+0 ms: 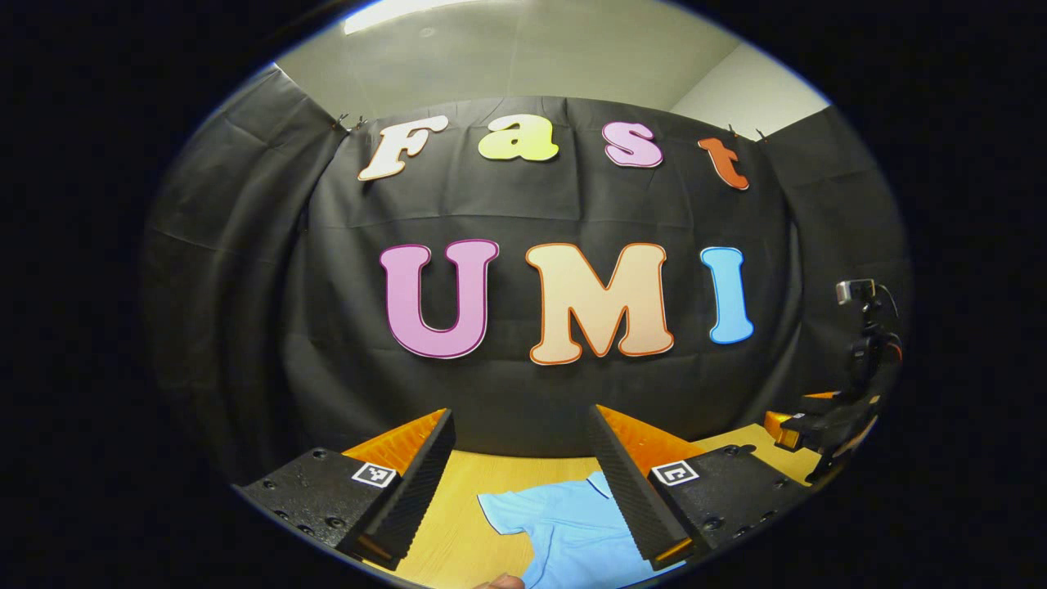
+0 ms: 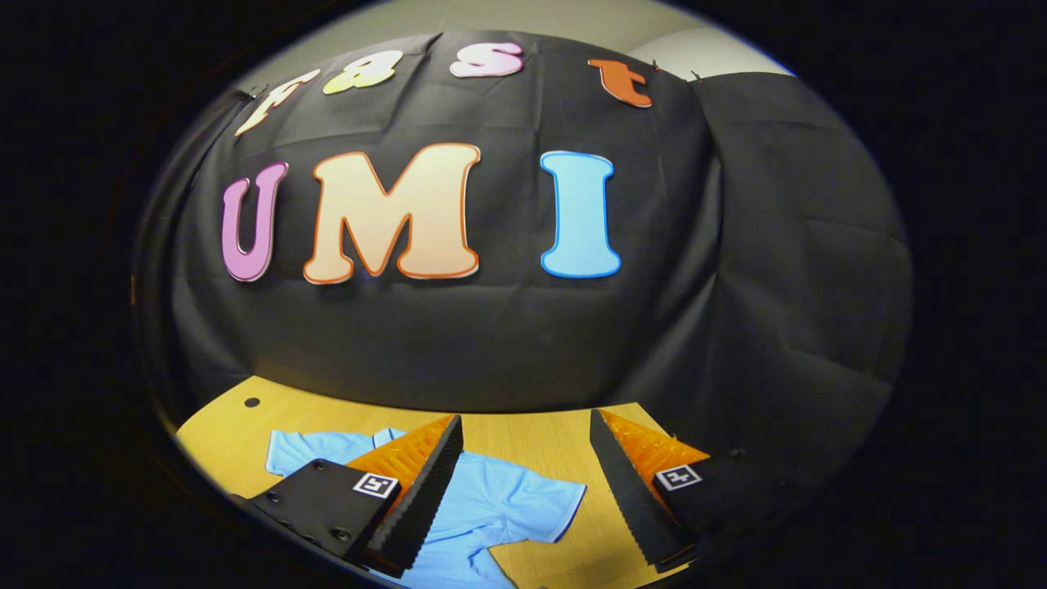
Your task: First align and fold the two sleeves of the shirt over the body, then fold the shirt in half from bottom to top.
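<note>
A: Where was the shirt (image 2: 491,507)?

B: Flat on the table (image 2: 221,425), sleeves spread out, nothing folded. The left gripper (image 1: 519,483) and right gripper (image 2: 523,483) both hung above it, fingers spread wide, grasping nothing.

A: So which step?

B: By my reading the first, sleeves over the body, not yet begun. Next each gripper needed to drop to a sleeve (image 1: 503,507) edge and pinch the cloth.

Left gripper (image 1: 523,483) and right gripper (image 2: 523,491) fingers spread, holding nothing.
</note>
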### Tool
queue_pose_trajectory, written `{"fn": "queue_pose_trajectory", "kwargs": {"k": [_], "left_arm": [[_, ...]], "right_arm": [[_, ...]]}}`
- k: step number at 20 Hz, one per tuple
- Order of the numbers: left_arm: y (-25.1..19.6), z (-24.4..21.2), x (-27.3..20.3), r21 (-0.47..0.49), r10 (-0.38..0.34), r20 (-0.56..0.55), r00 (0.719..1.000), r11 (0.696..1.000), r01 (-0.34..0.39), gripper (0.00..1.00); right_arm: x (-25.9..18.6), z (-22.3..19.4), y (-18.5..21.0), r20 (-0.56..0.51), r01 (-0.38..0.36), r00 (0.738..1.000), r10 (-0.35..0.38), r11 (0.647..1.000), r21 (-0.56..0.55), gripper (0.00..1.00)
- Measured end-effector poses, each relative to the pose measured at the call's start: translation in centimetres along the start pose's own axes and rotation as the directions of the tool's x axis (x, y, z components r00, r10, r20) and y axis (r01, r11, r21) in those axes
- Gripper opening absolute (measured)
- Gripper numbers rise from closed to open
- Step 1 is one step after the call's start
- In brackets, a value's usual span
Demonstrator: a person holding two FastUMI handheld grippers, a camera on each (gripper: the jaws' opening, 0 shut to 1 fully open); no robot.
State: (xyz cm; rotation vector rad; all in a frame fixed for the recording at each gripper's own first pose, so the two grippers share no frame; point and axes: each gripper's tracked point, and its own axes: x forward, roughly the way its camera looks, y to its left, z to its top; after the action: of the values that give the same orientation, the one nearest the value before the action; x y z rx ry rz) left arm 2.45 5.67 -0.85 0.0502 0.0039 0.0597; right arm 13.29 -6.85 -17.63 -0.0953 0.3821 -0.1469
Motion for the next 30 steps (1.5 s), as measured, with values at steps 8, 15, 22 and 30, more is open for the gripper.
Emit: {"fn": "queue_pose_trajectory", "kwargs": {"k": [8,15,22,30], "left_arm": [[1.5,-1.1,1.7,0.012,0.015,-0.023,1.000,1.000,-0.015,0.96],[2.7,-2.2,2.8,0.019,0.036,-0.054,0.998,0.999,-0.035,0.97],[3.9,-3.5,3.2,0.019,0.065,-0.084,0.994,0.998,-0.063,0.96],[4.5,-4.0,3.2,0.009,0.082,-0.098,0.992,0.997,-0.081,0.97]], "right_arm": [[6.0,-8.0,-1.7,-0.188,0.057,0.980,-0.059,0.998,-0.013,0.97],[9.6,-16.4,-3.3,-0.388,0.104,0.917,-0.091,0.994,0.014,0.96],[11.3,-22.0,-3.6,-0.512,0.137,0.852,-0.104,0.990,0.027,0.96],[10.9,-24.6,-3.8,-0.590,0.167,0.802,-0.094,0.983,0.071,0.98]]}}
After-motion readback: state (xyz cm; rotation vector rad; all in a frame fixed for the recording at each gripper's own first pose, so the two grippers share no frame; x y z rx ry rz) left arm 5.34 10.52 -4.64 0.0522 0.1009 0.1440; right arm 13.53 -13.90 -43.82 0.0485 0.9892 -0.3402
